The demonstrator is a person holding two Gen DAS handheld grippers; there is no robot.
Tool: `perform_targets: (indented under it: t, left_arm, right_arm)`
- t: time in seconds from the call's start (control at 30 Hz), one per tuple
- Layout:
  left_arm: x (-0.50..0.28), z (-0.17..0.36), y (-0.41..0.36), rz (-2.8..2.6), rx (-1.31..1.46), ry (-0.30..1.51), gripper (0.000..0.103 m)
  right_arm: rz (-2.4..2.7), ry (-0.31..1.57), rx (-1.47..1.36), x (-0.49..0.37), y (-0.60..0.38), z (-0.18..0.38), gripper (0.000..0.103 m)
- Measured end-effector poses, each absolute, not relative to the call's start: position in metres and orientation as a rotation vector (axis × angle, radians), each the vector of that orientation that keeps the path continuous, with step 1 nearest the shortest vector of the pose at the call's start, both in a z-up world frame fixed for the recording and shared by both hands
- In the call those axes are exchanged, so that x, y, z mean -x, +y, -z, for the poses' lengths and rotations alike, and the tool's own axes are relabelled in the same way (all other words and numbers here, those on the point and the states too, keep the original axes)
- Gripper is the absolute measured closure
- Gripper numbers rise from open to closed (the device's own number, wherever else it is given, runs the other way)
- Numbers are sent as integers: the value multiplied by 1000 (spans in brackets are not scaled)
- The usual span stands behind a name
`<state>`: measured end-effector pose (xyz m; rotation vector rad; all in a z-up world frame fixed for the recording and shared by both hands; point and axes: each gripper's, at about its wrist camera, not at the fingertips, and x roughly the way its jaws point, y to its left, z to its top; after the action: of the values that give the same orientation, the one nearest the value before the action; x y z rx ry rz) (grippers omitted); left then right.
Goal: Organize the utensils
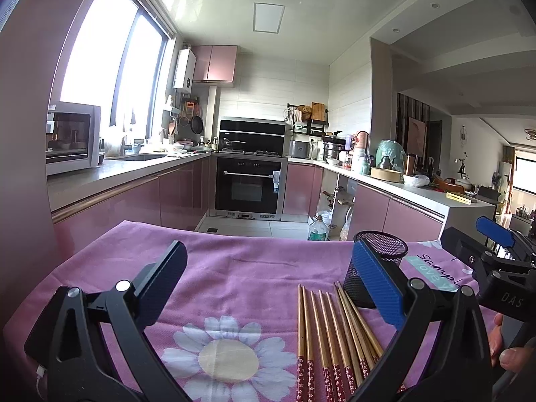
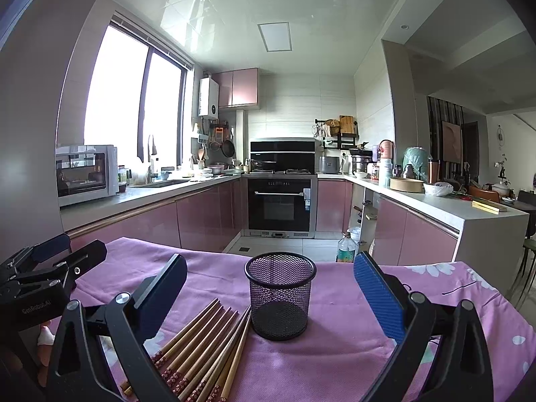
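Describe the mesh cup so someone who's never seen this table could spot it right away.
Start at the pink flowered cloth covering the table. On it stands the mesh cup, upright and empty, just right of a row of chopsticks. It is the only black, round, see-through thing there; the chopsticks lie flat and are wooden.

Chopsticks (image 2: 207,345) fanned flat on tablecloth (image 2: 335,361), just left of mesh cup (image 2: 280,296), tips nr its base, cup upright mid-table, kitchen counters behind w/ oven (image 2: 280,206) centre, microwave (image 2: 86,174) far left, bottle (image 2: 345,248) on floor beyond table edge
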<state>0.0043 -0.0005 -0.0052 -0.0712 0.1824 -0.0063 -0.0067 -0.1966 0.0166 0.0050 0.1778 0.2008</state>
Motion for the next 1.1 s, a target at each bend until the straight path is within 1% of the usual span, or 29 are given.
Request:
perform_targets:
  t: [1.1]
  left_arm:
    - [-7, 7, -2, 14, 82, 187, 6]
  right_arm:
    - [-193, 169, -8, 10, -199, -17, 7]
